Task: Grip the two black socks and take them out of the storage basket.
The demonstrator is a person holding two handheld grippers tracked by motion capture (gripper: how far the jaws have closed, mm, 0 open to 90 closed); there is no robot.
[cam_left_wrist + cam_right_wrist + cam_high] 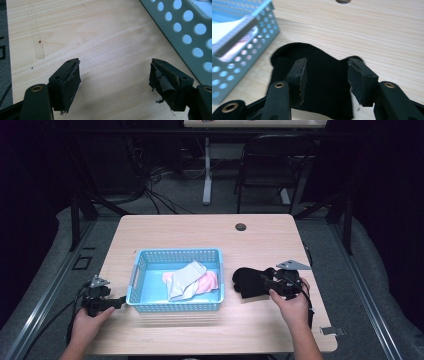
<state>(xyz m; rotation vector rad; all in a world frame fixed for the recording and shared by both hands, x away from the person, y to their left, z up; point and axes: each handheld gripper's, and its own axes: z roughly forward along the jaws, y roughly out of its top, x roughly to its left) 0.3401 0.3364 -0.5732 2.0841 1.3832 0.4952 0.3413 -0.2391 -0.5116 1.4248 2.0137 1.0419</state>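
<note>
- High view: no brand, label or readable writing showed on anything.
- High view: a black sock (248, 282) lay crumpled as a dark, matte lump on the wooden table (200, 232), at about 3 o'clock from the blue basket (176, 306) and just apart from its right wall.
- High view: the right gripper (264, 284) sat at the sock's 3 o'clock edge, held in the person's right hand (290, 304); the left gripper (121, 301) rested at about 9 o'clock of the basket, close to its near left corner, in the left hand (89, 325).
- High view: inside the basket lay a grey-white sock (184, 280) overlapping a pink sock (207, 282).
- Left gripper view: its jaws stood wide apart over bare wood with nothing between them; the basket's perforated wall (185, 32) ran along 2 o'clock. No writing could be read.
- Right gripper view: the black sock (324, 75) showed a fine ribbed knit and a rounded, wavy outline, lying flat on the wood beneath and between the jaws.
- Right gripper view: the jaws stood apart, their pads not pressing the fabric, so the sock lay loose.
- Right gripper view: the basket (239, 52) stood at 10 o'clock, and a round hole in the table (342, 1) sat at 12 o'clock. No label was legible.
</note>
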